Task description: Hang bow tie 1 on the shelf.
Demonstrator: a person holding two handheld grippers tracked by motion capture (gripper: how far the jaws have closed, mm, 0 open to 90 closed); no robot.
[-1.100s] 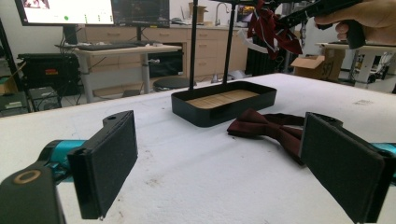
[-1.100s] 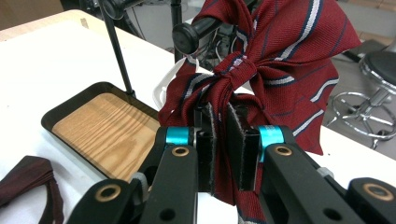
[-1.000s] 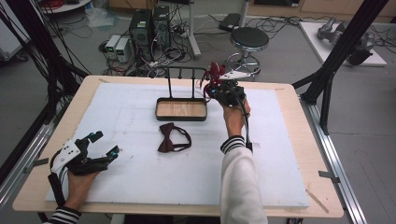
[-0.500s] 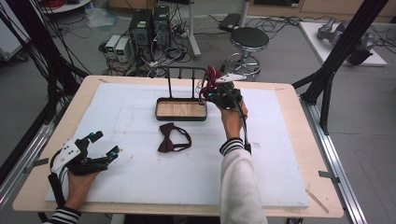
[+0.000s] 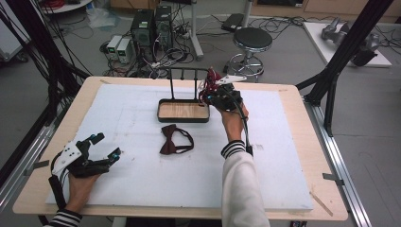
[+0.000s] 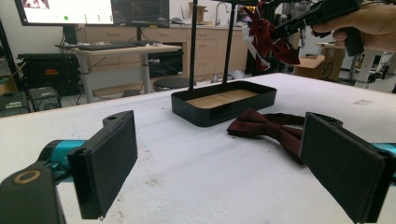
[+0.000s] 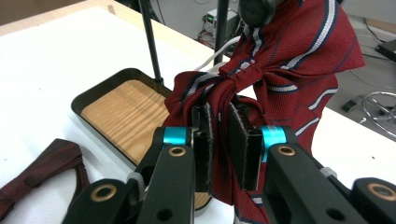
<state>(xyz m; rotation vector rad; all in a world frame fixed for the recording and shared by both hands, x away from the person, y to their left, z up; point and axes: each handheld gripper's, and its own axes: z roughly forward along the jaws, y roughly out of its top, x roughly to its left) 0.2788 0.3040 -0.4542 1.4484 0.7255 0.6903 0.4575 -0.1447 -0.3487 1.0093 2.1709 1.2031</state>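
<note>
My right gripper (image 7: pixel 226 112) is shut on a red striped bow tie (image 7: pixel 289 60), held up beside the right end of the stand's top rail (image 5: pixel 184 71). In the high view the striped bow tie (image 5: pixel 213 79) hangs above the right edge of the black tray with its wooden floor (image 5: pixel 183 111). A dark maroon bow tie (image 5: pixel 175 139) lies flat on the white mat in front of the tray. At the front left, my left gripper (image 5: pixel 106 144) rests on the mat, open, with nothing between its pads (image 6: pixel 109 158).
The white mat (image 5: pixel 283 156) covers most of the wooden table. Past the far edge stand a black stool (image 5: pixel 253 40) and computer boxes with cables on the floor. Black frame posts rise at both sides of the table.
The right gripper with the striped bow tie has edged slightly left and down towards the stand's rail. The left hand has stayed put.
</note>
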